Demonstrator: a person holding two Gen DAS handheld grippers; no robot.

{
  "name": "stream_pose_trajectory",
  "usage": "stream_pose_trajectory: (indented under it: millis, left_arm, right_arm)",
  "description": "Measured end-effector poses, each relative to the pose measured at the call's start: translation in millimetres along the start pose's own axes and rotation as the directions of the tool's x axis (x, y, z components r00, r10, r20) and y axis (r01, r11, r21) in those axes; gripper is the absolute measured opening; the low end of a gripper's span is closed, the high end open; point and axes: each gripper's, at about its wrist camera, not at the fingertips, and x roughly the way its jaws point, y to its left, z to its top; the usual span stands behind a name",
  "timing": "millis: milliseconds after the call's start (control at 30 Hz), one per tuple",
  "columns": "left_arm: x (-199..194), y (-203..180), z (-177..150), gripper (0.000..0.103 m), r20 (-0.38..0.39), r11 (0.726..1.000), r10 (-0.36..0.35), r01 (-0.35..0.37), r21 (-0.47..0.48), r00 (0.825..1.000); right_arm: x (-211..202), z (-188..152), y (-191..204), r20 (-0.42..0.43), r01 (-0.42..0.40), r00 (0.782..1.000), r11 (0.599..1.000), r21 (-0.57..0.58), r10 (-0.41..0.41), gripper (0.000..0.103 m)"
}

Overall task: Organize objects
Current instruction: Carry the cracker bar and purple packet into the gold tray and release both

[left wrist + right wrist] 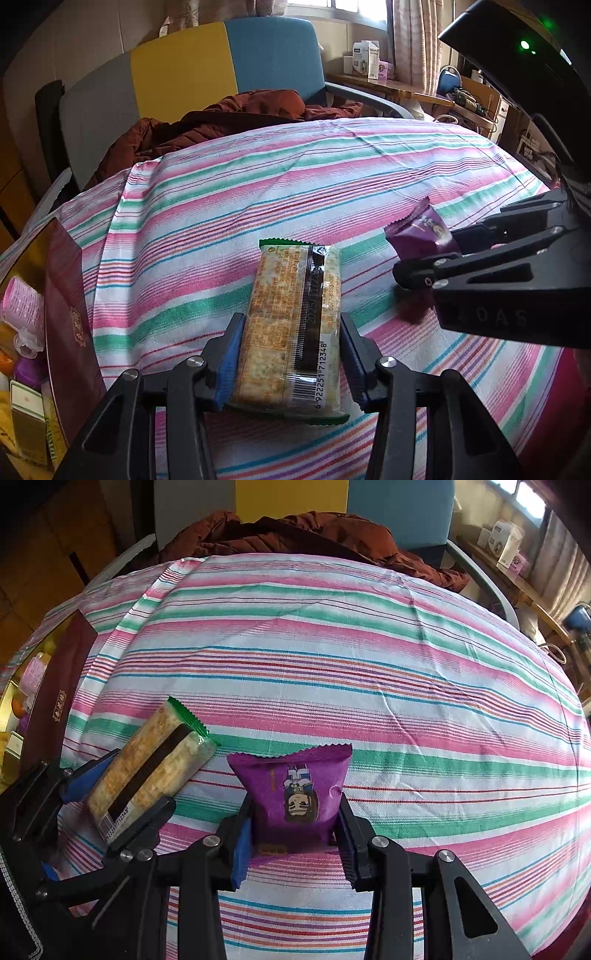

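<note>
I am counting two snack packets on the striped cloth [332,664]: one cracker pack [291,325], one purple packet [295,794], and one maroon box [70,317].

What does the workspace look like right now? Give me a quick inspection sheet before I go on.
Surface: striped cloth over a rounded top, a few creases.
Job's things: cracker pack between the left gripper's fingers; purple snack pouch between the right gripper's fingers.
Clutter: maroon box at the left edge, with a pink hair roller and small items inside it.
Grippers: left gripper shut on the cracker pack; right gripper shut on the pouch.
Cables: a white cord and wires on the far desk, none on the cloth.
Surroundings: grey, yellow and blue chair holding a brown jacket; curtained window behind.
</note>
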Motion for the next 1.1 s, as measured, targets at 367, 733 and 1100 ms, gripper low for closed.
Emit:
stream_pose_trajectory:
  millis: [367,733,1100]
  left_arm:
    - [-53.4,-8.3,-14.8,0.049,-0.015,0.995,-0.097,0.097,0.003,0.995]
    - [-132.9,46.8,-27.8,0.049,0.075,0.987,-0.122,0.129,-0.093,0.990]
    - [-172.2,145.7,-53.7,0.049,0.145,0.947,0.001,0.046,-0.319,0.989]
  right_arm:
    - [-3.3,-1.3,9.5,0.010,-0.031,0.999,0.999,-0.033,0.031,0.040]
    - [-8.2,-4.7,17.8,-0.012,-0.035,0.999,0.999,-0.034,0.035,0.040]
    - [-67.6,-9.0,109.8,0.119,-0.198,0.970,0.973,-0.119,0.212,0.040]
